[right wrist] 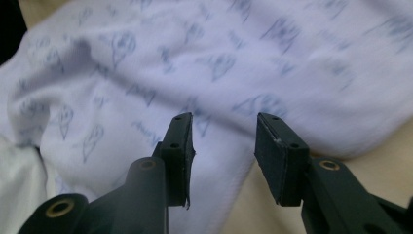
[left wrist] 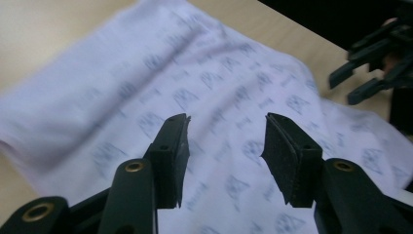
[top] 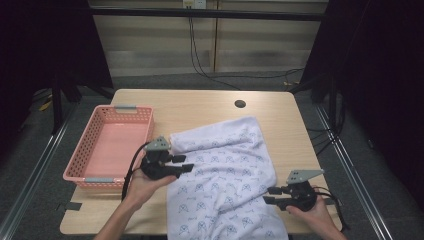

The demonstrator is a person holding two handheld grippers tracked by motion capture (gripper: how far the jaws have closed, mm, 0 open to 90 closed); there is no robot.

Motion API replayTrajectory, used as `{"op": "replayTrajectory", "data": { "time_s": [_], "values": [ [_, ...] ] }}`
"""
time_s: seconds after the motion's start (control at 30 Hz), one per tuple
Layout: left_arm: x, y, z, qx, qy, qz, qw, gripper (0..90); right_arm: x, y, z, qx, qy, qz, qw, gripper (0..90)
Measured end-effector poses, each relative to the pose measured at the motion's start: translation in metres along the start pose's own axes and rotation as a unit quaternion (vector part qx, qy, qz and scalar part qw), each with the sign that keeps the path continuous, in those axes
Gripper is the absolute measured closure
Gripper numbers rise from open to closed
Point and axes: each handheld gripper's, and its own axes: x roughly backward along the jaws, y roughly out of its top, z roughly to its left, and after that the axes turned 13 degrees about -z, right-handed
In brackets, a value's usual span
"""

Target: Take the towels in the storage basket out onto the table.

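Here both grippers reach in on the white printed cloth [top: 225, 175] spread across the table [top: 200, 107], left gripper [top: 186, 163] at its left edge and right gripper [top: 269, 195] at its right edge, each with jaws half open and holding nothing. Next, I judge, each must close on its edge; the pink basket [top: 80, 172] crowds the left, while the far tabletop lies free

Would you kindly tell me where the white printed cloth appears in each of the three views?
High view: white printed cloth lies centre-right on the table, running to the bottom edge.
Left gripper view: cloth spreads across the middle, beyond the open left claw.
Right gripper view: cloth covers the upper part, beyond the open right claw.
Shared landmark: its blue printed pattern.
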Motion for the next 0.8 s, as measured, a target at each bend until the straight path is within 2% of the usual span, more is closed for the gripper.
{"op": "replayTrajectory", "data": {
  "time_s": [0.03,0.1,0.13,0.17,0.23,0.3,0.33,0.37,0.4,0.43,0.47,0.5,0.57,0.67,0.7,0.73,0.77,0.8],
  "values": [
    [-0.002,-0.016,0.000,0.000,0.011,0.013,0.9999,52.2,-0.004,-0.002,0.001,0.006,-0.001,0.009,0.9999,58.0],
    [-0.004,-0.027,0.003,0.007,0.009,0.025,0.9996,51.6,-0.010,0.002,-0.003,0.007,0.009,0.001,0.9999,57.4],
    [-0.003,-0.032,0.004,0.011,0.016,0.031,0.9993,51.0,-0.012,0.002,-0.005,0.001,0.015,-0.001,0.9999,57.4],
    [-0.002,-0.034,0.006,0.012,0.019,0.036,0.9991,50.7,-0.016,0.001,-0.005,0.010,0.016,0.010,0.9998,57.3],
    [0.003,-0.036,0.009,0.018,0.025,0.027,0.9992,50.2,-0.020,-0.002,-0.002,0.039,0.013,0.013,0.9991,58.7],
    [0.005,-0.040,0.011,0.026,0.030,0.023,0.9990,49.9,-0.019,-0.003,0.001,0.064,-0.003,0.019,0.9978,68.4],
    [0.004,-0.043,0.011,0.027,0.028,0.029,0.9988,49.9,-0.017,-0.003,0.002,0.070,-0.006,0.023,0.9973,77.2],
    [0.002,-0.047,0.009,0.021,0.028,0.044,0.9984,49.9,-0.015,-0.003,0.002,0.069,-0.003,0.030,0.9972,85.0],
    [-0.001,-0.052,0.006,0.005,0.031,0.062,0.9976,49.9,-0.012,-0.004,0.001,0.060,0.004,0.035,0.9976,87.8],
    [-0.003,-0.054,0.004,-0.002,0.033,0.075,0.9967,49.9,-0.008,-0.007,0.002,0.048,0.013,0.037,0.9980,88.9],
    [-0.004,-0.055,0.002,-0.012,0.034,0.084,0.9958,50.1,-0.005,-0.008,0.002,0.050,0.020,0.041,0.9977,89.5],
    [-0.005,-0.056,0.001,-0.016,0.035,0.082,0.9959,50.7,0.000,-0.009,0.005,0.055,0.021,0.050,0.9970,89.7],
    [-0.008,-0.056,0.000,-0.018,0.031,0.084,0.9958,51.7,0.014,-0.015,0.009,0.043,0.048,0.049,0.9967,89.8],
    [-0.012,-0.056,0.004,-0.020,0.034,0.086,0.9955,52.4,0.030,-0.013,0.018,0.046,0.074,0.054,0.9948,89.7],
    [-0.012,-0.056,0.005,-0.020,0.041,0.084,0.9954,54.2,0.037,-0.011,0.020,0.052,0.083,0.051,0.9939,89.0],
    [-0.013,-0.056,0.007,-0.018,0.043,0.082,0.9956,55.2,0.039,-0.009,0.021,0.053,0.079,0.046,0.9944,84.9],
    [-0.013,-0.056,0.008,-0.019,0.042,0.082,0.9956,57.2,0.042,-0.008,0.020,0.048,0.063,0.035,0.9962,74.4],
    [-0.012,-0.056,0.008,-0.027,0.047,0.082,0.9951,59.6,0.042,-0.007,0.018,0.046,0.049,0.028,0.9973,69.7]
  ]
}}
